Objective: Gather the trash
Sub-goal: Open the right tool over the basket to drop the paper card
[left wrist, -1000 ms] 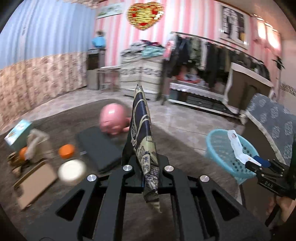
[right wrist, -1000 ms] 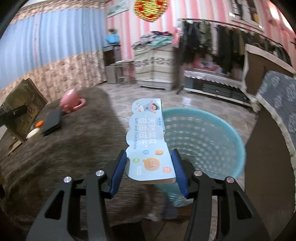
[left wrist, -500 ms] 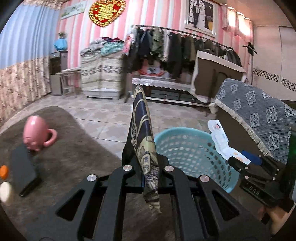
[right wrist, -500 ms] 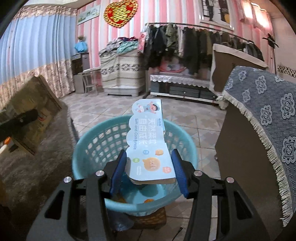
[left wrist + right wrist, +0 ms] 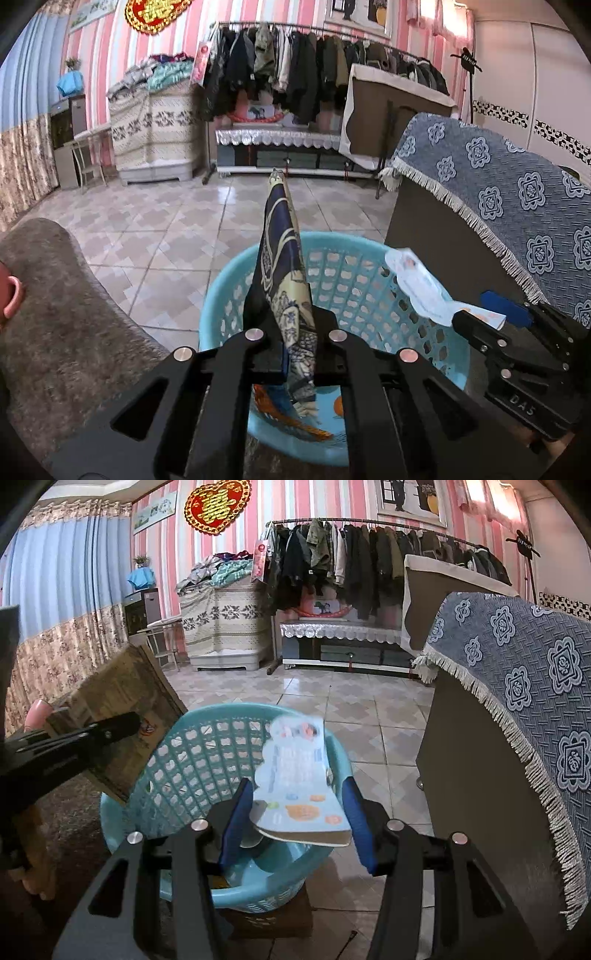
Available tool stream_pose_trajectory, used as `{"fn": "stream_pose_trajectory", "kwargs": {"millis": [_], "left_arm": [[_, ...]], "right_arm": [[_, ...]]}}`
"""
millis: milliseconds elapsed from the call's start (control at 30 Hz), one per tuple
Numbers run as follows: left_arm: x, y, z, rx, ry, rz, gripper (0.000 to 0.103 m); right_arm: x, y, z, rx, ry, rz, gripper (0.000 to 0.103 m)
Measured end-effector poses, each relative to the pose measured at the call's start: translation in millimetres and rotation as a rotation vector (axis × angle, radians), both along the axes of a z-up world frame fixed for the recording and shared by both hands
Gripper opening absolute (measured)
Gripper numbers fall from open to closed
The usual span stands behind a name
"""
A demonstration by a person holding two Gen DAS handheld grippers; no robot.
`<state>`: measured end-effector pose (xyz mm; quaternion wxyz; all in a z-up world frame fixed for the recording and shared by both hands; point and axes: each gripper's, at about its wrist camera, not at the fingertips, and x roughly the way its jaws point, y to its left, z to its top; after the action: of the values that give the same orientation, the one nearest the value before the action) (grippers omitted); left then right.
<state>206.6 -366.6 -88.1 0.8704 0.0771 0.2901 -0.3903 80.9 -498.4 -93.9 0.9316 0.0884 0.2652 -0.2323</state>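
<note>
A light blue mesh basket (image 5: 373,277) (image 5: 207,753) stands on the floor below both grippers, with some wrappers at its bottom. My left gripper (image 5: 297,343) is shut on a flat dark blue and tan packet (image 5: 286,280), held upright over the basket's near rim; it shows as a tan sheet in the right wrist view (image 5: 125,716). My right gripper (image 5: 299,812) has its blue fingers spread, and a pale blue printed wrapper (image 5: 295,779) sits loose between them over the basket; it also shows in the left wrist view (image 5: 421,288).
A brown fuzzy table top (image 5: 62,325) lies to the left with a pink mug (image 5: 9,295) at its edge. A cabinet with a blue patterned cloth (image 5: 509,206) (image 5: 517,701) stands right of the basket. Tiled floor and a clothes rack (image 5: 314,74) lie beyond.
Both grippers moved from the table to over the basket. My right gripper's fingers have spread apart, and the pale blue wrapper now tilts forward, blurred, between them.
</note>
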Motion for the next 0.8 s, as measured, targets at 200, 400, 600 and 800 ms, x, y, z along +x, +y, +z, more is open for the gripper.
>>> {"fn": "stream_pose_trajectory", "kwargs": {"millis": [200,400,600,800], "left_arm": [[10.8,11.6,-0.9,-0.003,0.010,0.062,0.056],[13.5,20.7,0.7,-0.014,0.018,0.058,0.059],[4.6,17.6,1.1,-0.013,0.013,0.017,0.048],[-2.1,12.6,2.2,-0.005,0.003,0.001,0.048]], "right_arm": [[4.5,-1.9,-4.5,0.008,0.008,0.008,0.050],[10.8,3.6,-3.9,-0.002,0.006,0.024,0.050],[16.2,5.7,1.4,0.007,-0.003,0.065,0.050],[12.8,6.2,5.5,-0.016,-0.029,0.032,0.076]]}}
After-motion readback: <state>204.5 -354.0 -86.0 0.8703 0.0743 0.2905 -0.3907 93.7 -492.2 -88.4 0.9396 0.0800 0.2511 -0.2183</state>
